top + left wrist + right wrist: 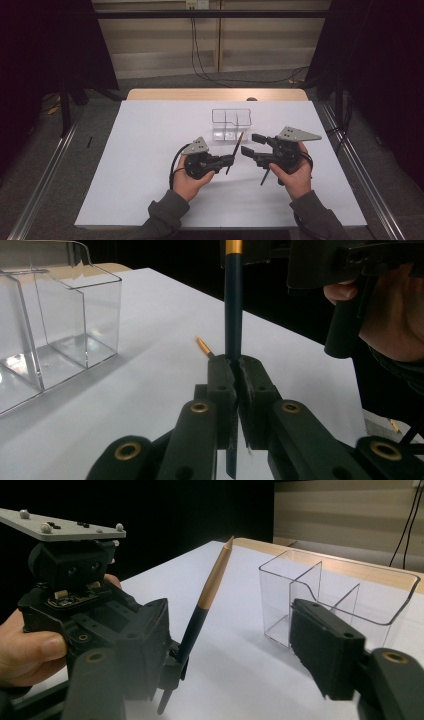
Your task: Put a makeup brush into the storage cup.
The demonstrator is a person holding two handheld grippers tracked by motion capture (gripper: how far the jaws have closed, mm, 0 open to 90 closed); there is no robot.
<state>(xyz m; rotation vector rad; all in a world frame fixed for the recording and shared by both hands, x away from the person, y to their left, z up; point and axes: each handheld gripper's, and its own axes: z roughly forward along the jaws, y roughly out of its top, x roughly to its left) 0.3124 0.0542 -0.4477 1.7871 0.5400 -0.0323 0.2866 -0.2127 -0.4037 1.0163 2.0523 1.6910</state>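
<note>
I had the left gripper clamped tight on the dark lower part of a pen, which stood tilted with its gold end leaning up toward the clear organizer at the far middle of the table. From the left gripper view the pen's shaft rose straight out of the closed jaws, and a second pen lay flat on the table just beyond them. My right gripper sat just beside the held pen, jaws apart and gripping nothing; in the right gripper view the pen stood between them, untouched by either pad. I judged the step in hand to be a handover, or a regrip, so that the pen could go upright into one of the organizer's compartments. To do it well I reckoned I should keep the left hand steady, bring the right jaws square onto the shaft a little above the left grip, near the gold section, close fully, and only then loosen the left, so the pen would not swing or drop
</note>
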